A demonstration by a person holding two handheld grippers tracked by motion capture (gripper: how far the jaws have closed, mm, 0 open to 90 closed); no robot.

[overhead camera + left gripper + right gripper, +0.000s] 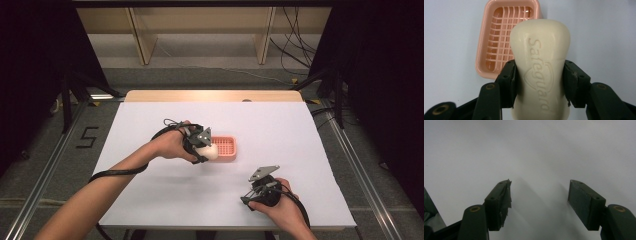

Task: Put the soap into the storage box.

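A cream bar of soap [541, 65] with embossed lettering is clamped between the black jaws of my left gripper [539, 82], held above the table. Just beyond it lies a pink slatted soap dish [499, 37], with nothing in it. In the high view the left gripper [204, 148] holds the soap [210, 151] at the left end of the pink dish [226, 147]. My right gripper [539, 202] stands open over the bare white surface with nothing between its jaws. In the high view it rests near the front right of the table, right gripper [250, 196].
A white sheet covers the table [150, 190], with a wooden strip along the far edge. Cables trail from both grippers. Beyond the table stand wooden legs and loose cables on the floor, with dark curtains at both sides.
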